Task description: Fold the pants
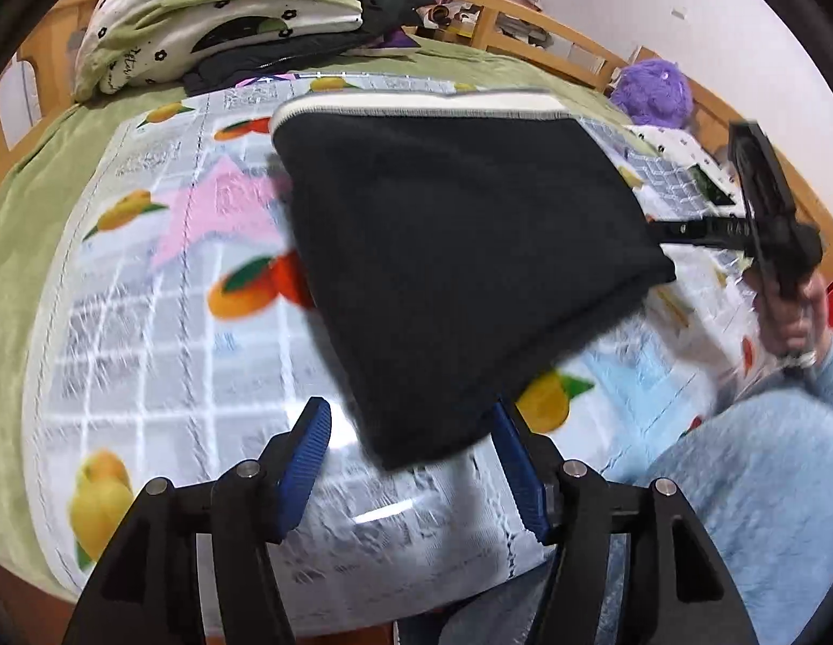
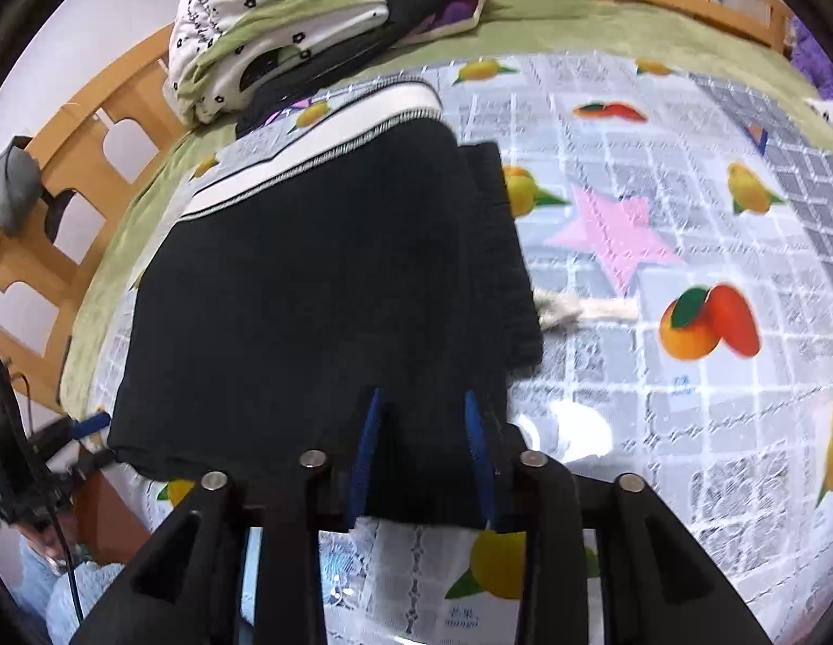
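The black pants [image 1: 459,263] lie folded on a fruit-print sheet [image 1: 163,333], with a white striped waistband [image 1: 416,102] at the far edge. My left gripper [image 1: 411,430] is open and empty just short of the pants' near corner. My right gripper [image 2: 424,430] has the near edge of the pants [image 2: 319,295] between its blue fingers, which stand partly apart. In the left wrist view the right gripper [image 1: 663,234] reaches the pants' right corner. A white drawstring [image 2: 583,314] sticks out to the right of the pants.
A stack of folded bedding and dark clothes [image 1: 217,16] sits at the head of the bed. A wooden bed rail [image 1: 556,37] runs along the far side. A purple plush [image 1: 653,91] lies at the right. My light blue sleeve [image 1: 749,484] is at the lower right.
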Demonstrator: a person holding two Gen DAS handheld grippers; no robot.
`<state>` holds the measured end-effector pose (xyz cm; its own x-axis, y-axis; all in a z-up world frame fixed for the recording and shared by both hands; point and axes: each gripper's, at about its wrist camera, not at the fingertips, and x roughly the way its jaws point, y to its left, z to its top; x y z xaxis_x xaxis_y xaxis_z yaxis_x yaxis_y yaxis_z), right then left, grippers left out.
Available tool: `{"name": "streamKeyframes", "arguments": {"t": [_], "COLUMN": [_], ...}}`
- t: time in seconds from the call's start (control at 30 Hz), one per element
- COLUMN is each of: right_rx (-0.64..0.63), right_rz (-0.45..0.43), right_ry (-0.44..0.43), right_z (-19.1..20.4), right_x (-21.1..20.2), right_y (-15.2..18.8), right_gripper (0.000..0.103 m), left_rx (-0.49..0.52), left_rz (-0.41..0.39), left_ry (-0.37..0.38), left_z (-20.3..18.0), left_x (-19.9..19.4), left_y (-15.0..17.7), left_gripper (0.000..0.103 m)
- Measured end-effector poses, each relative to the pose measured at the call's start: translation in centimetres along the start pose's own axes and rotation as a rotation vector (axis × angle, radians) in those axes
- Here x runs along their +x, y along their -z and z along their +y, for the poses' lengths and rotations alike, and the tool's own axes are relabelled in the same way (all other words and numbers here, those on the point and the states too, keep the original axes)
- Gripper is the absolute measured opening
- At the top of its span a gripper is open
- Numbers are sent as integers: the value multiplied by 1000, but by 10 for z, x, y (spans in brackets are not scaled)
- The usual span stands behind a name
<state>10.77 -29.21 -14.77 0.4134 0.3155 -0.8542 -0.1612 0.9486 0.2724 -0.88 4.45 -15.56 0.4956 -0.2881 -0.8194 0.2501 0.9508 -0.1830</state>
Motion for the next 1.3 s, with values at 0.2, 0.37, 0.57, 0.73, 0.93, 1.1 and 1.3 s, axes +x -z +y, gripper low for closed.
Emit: {"name": "streamKeyframes", "arguments": {"t": [0.2,0.37,0.57,0.73,0.93,1.1,1.3], "right_rx": [3,-61,-70,-96,-66,-91,-141], "right_rz": [37,41,54,60,-32,-153,-204], "right_ry": [42,142,61,29,-21,27,130], "right_z": [0,13,21,33,25,30,33], "right_x": [14,20,18,19,-2,-14,9], "right_y": [6,12,18,21,10,-7,-57], "right_gripper": [33,4,3,3,4,22,31], "left_rx": [-100,-154,-139,-222,-226,-260,-197], "left_rz": [1,-42,-167,-55,-58,-55,-35], "left_ry": [-41,-29,-92,-49,-67,-40,-53], "left_z": [-1,3,26,51,54,70,72], "left_x": [27,30,0,22,19,6,1], "left_y": [-4,-12,-37,-34,-15,-7,-15], "left_gripper": [59,24,19,27,49,56,58]}}
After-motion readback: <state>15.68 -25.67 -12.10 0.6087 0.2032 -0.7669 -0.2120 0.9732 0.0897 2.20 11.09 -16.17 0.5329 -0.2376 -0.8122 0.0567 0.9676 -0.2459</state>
